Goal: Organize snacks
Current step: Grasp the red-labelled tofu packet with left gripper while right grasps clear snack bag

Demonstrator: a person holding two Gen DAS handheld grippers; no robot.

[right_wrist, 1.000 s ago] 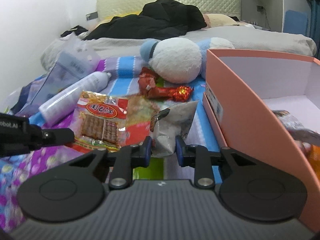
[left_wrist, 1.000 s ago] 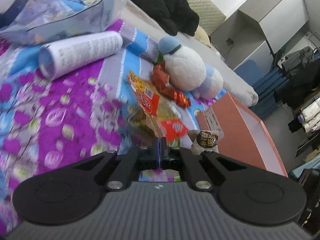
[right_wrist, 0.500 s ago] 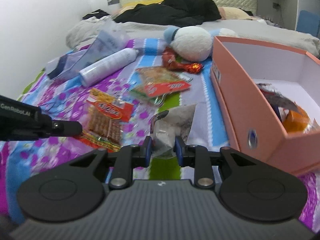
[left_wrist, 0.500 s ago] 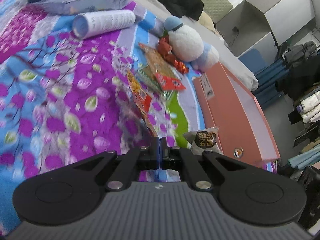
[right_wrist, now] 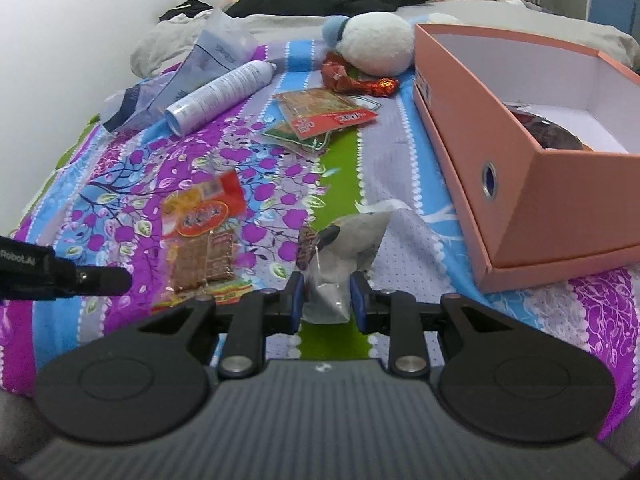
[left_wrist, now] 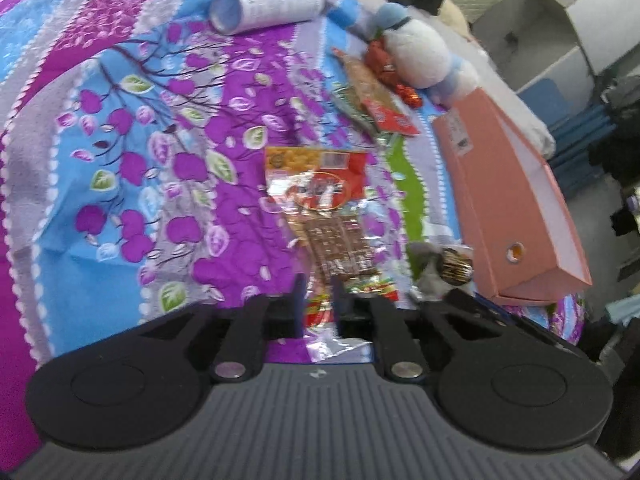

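The pink box is sitting right of the right gripper, which is clenching a grey snack bag. The left gripper is spreading its jaws, the red snack packet lying just ahead, unpinched.

From my left claw's camera everything smears: the bedspread, the red snack packet and the pink box all have soft, streaked edges. My right claw's camera is sharper, though the red snack packet still blurs there. Light is even, cool and fairly bright, with only faint shadows. The white wall at far left glows nearly blown out. Foil wrappers catch small glints. Both fisheye views bend straight lines and darken toward the corners.
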